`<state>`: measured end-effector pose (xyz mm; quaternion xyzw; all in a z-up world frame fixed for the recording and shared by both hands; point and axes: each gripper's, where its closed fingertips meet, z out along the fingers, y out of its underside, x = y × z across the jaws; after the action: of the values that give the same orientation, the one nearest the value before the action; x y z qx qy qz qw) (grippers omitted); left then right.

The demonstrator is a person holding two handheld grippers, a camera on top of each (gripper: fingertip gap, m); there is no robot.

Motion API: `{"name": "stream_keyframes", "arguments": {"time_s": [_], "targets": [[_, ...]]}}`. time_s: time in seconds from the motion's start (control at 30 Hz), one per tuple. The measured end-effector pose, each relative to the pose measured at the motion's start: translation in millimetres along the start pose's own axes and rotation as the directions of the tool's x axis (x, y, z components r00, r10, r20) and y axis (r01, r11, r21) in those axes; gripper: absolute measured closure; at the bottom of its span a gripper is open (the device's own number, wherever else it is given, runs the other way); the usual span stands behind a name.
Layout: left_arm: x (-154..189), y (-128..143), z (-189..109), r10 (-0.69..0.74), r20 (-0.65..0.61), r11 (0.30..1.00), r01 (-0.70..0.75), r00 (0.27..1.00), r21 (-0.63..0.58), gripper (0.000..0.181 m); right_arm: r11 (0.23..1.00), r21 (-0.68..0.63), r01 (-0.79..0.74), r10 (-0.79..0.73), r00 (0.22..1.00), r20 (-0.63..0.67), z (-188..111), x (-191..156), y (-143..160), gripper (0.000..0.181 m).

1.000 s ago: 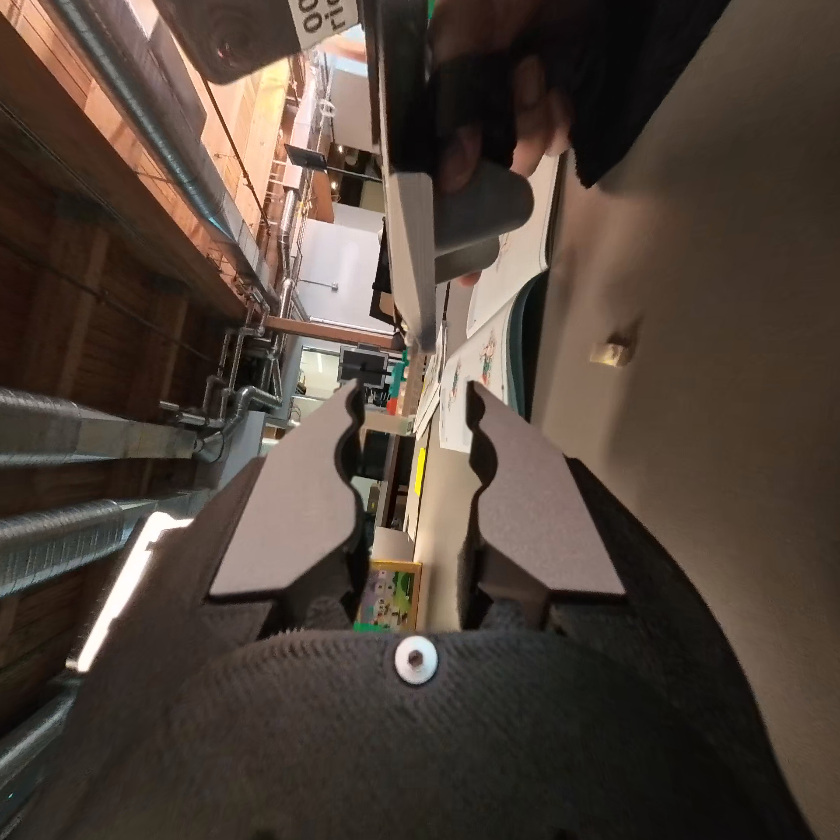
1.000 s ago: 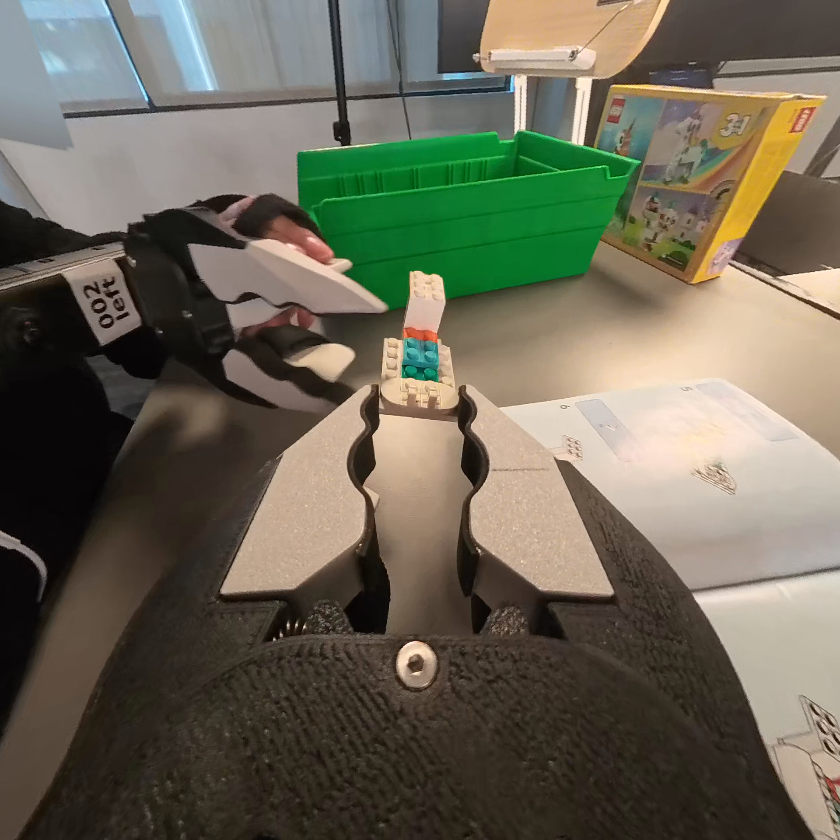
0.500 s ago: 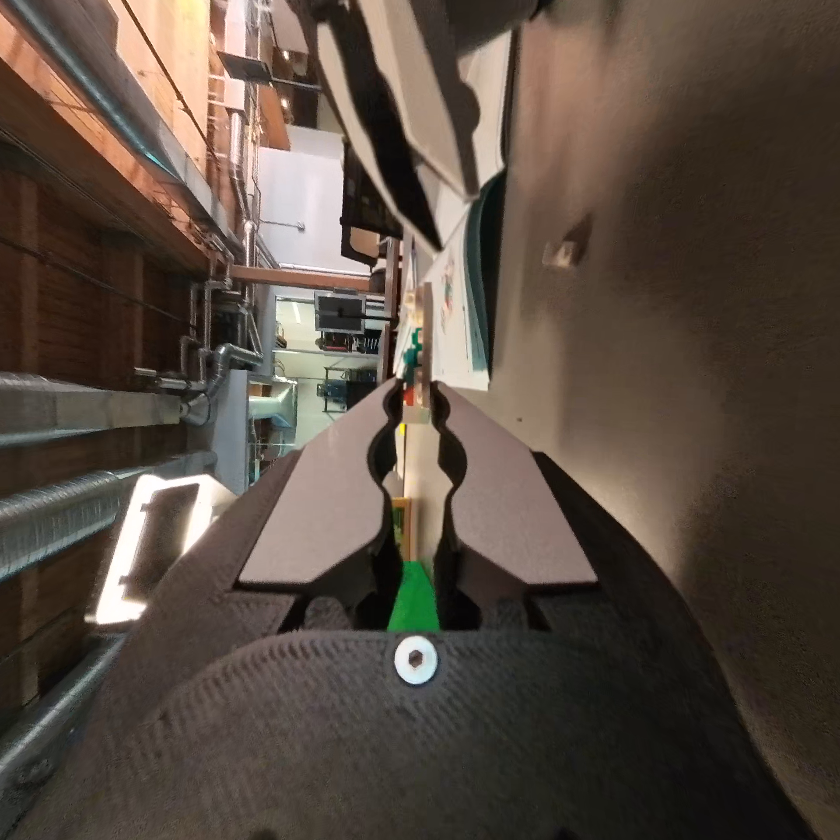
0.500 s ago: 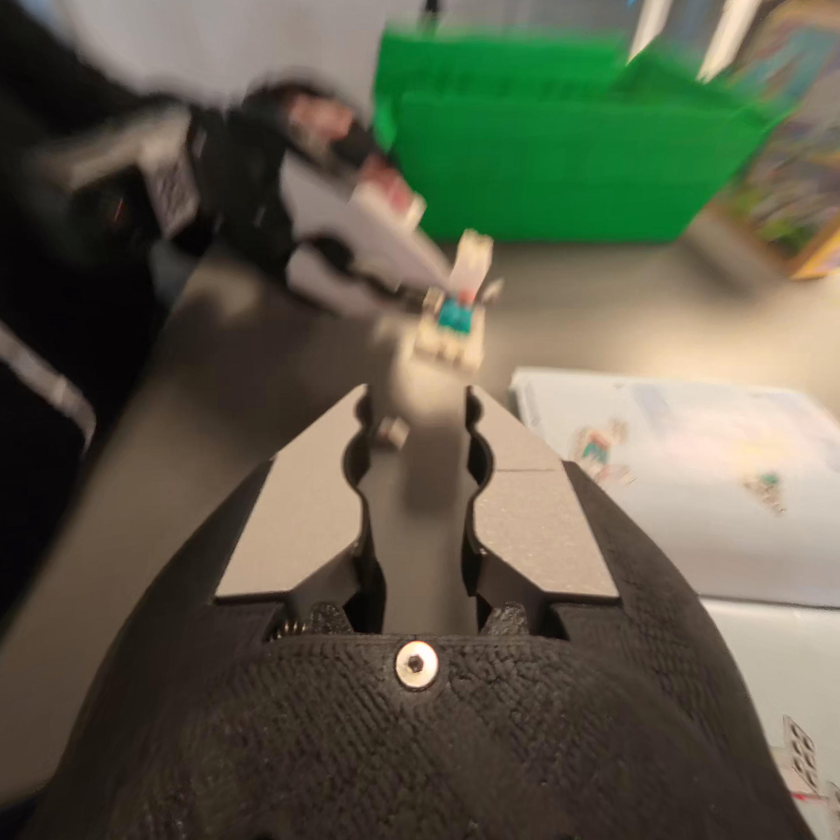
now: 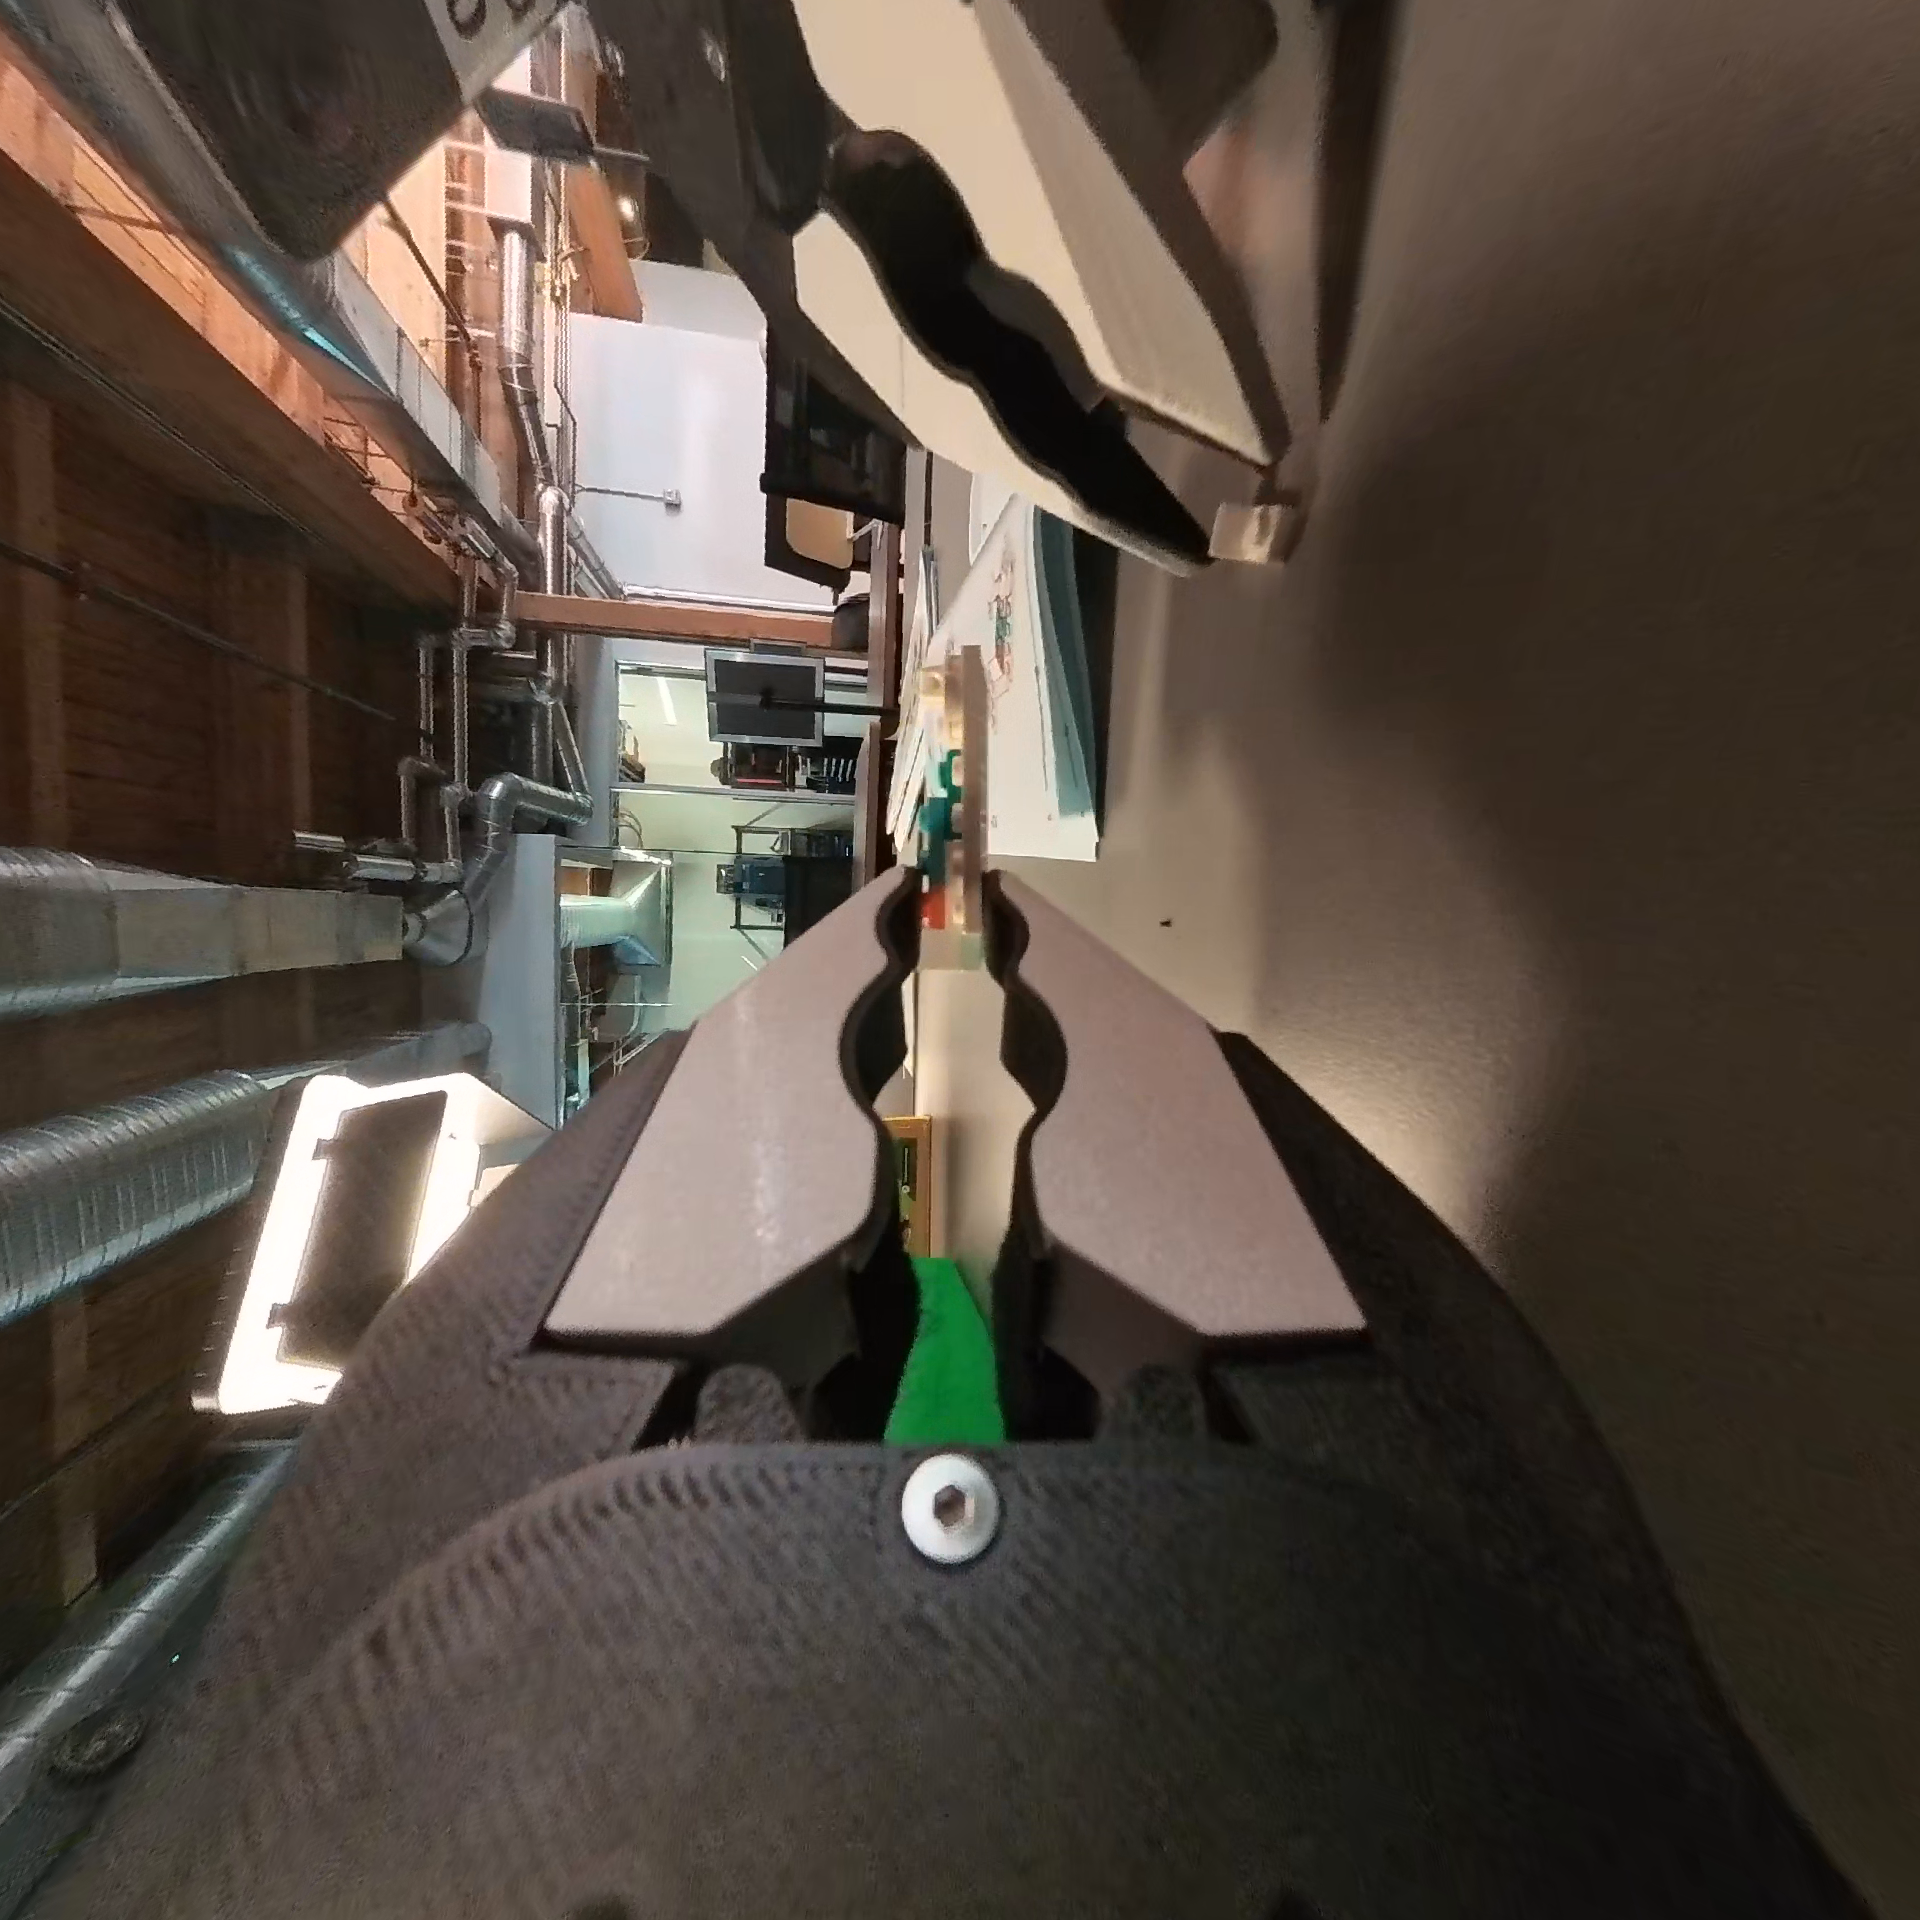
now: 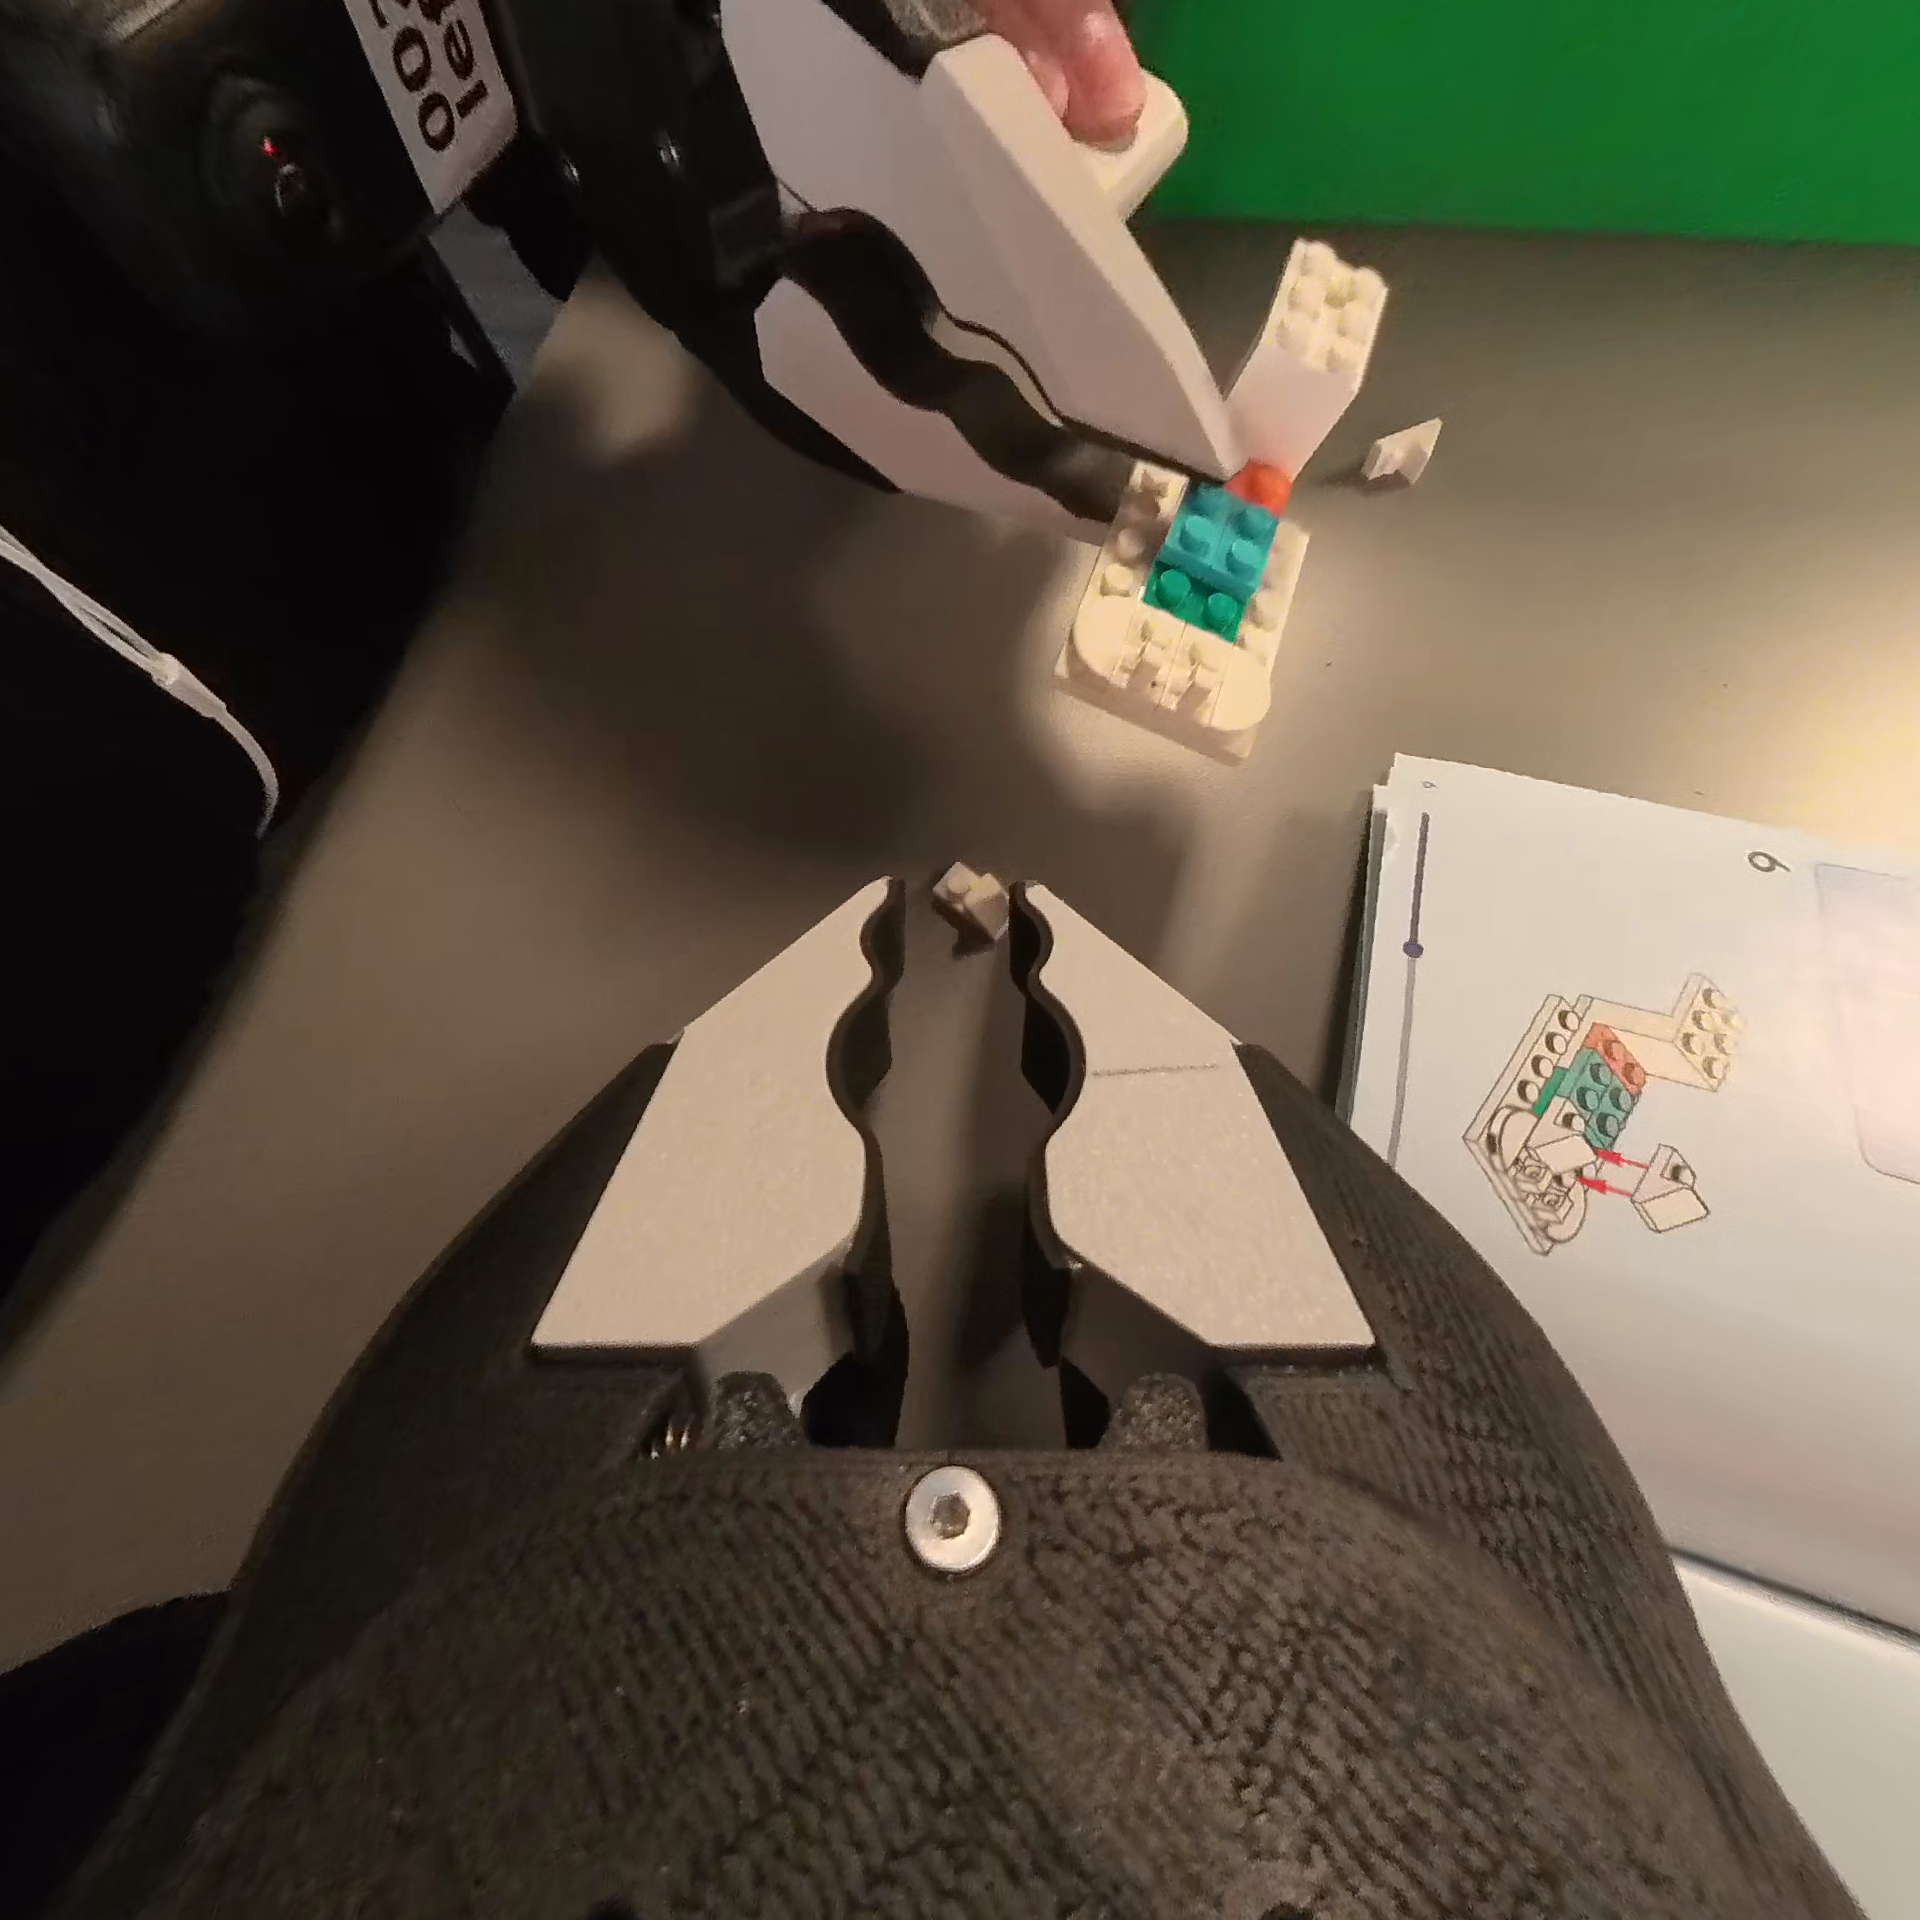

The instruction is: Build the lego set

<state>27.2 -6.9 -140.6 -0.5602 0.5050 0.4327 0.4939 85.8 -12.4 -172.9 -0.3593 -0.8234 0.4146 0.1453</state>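
Observation:
The lego model, a white plate with teal, green and red bricks and a white upright block, rests on the grey table. My left gripper is shut on its far end. In the left wrist view the gripper pinches the model edge-on. My right gripper is low over the table in front of the model. Its jaws are narrowly open around a small white brick, with a gap on the brick's left side. The right gripper and that brick also show in the left wrist view.
An open instruction booklet lies to the right of my right gripper. A loose white slope piece lies just behind the model. A green bin stands at the back. A person's dark sleeve fills the left. The grippers' ends are close to 7 centimetres from one another.
My right gripper left the model's near end, drew back and narrowed around the small white brick. My left gripper moved in and shut on the model's far end.

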Motion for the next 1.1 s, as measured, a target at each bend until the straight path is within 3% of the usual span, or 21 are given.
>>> {"name": "stream_keyframes", "arguments": {"time_s": [0.43,0.63,0.8,0.97,1.1], "targets": [[4.2,2.5,4.4,0.010,-0.019,1.000,-0.010,1.000,-0.015,0.171,1.000,0.009,0.014,-0.014,0.999,0.043,-3.4,-20.9,1.9,0.173],[8.0,0.9,5.8,0.011,-0.040,1.000,-0.012,0.999,-0.008,0.171,0.998,0.011,0.068,-0.068,0.998,-0.018,-0.7,-9.6,-1.4,0.162],[8.9,-0.1,5.9,0.022,-0.040,1.000,-0.023,0.999,-0.006,0.171,0.997,-0.027,0.074,-0.073,0.997,0.022,4.3,-10.4,2.2,0.173],[13.7,9.5,11.1,0.080,-0.044,0.994,-0.083,0.996,-0.071,0.171,0.997,0.076,0.001,0.002,0.999,-0.041,-8.4,-6.7,-13.1,0.175],[4.5,4.9,10.7,0.059,0.001,0.995,-0.058,0.998,-0.079,0.171,0.981,0.168,-0.098,0.138,0.960,-0.244,-33.8,24.6,-34.1,0.176]]}}
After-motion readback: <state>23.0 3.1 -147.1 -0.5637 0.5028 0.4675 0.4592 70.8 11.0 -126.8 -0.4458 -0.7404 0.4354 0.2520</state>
